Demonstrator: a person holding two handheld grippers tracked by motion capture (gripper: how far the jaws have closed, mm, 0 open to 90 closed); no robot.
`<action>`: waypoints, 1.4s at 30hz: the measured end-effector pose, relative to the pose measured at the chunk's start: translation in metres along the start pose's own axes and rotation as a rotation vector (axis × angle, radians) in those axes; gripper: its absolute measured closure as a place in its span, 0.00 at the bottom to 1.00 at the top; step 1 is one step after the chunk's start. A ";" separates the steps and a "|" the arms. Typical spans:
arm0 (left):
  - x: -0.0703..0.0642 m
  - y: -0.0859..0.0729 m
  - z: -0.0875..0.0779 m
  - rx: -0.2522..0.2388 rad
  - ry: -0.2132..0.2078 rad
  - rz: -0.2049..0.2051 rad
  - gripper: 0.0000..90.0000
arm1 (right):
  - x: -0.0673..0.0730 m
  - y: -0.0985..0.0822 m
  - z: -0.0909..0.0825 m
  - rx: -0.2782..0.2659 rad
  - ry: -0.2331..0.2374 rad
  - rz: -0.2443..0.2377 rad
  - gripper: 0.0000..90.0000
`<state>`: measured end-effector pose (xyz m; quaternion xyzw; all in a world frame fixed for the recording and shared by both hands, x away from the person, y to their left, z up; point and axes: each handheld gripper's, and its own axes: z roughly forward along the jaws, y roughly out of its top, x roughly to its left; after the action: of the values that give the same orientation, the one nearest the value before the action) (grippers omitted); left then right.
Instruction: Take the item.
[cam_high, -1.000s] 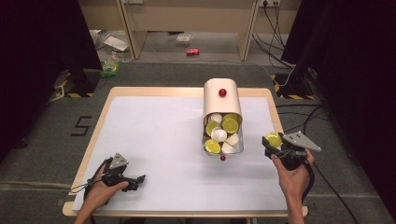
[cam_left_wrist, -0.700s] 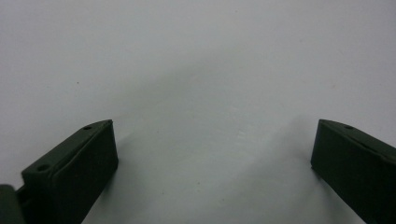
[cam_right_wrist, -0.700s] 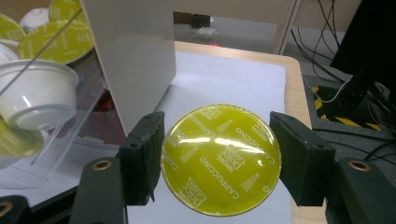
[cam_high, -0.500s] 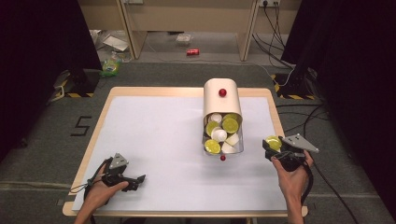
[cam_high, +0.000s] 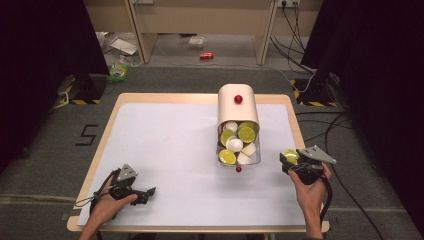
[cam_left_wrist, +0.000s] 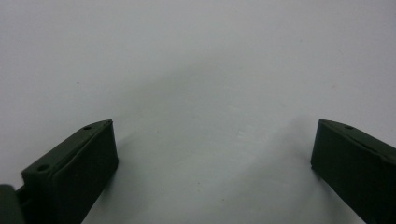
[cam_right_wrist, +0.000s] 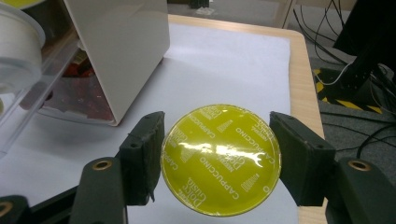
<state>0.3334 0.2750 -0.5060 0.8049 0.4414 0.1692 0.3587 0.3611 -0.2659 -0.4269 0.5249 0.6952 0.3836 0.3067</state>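
White table (cam_high: 165, 145), yellow foil-topped capsule (cam_right_wrist: 220, 158)

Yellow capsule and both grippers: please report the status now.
Right gripper shut on yellow capsule, foil lid facing its camera, beside the dispenser. Left gripper open, empty, low over the white table. Nothing in the way.

1. The capsule's (cam_right_wrist: 220, 158) lower rim is cut off by your right gripper view's bottom edge.
2. The white capsule (cam_right_wrist: 16, 44) runs off the left edge.
3. The dispenser's (cam_right_wrist: 126, 51) top is cut off.
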 end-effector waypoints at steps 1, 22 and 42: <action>0.000 0.000 0.000 0.000 0.000 0.000 0.00 | 0.000 0.000 0.000 0.000 0.000 0.000 0.43; 0.000 0.000 0.000 0.000 0.000 0.000 0.00 | 0.000 -0.016 0.018 0.078 0.008 -0.009 0.43; 0.000 0.000 0.000 0.000 0.000 0.000 0.00 | 0.007 -0.022 0.029 0.120 0.030 -0.026 0.43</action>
<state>0.3333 0.2749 -0.5060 0.8049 0.4414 0.1691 0.3588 0.3721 -0.2568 -0.4609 0.5276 0.7282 0.3450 0.2690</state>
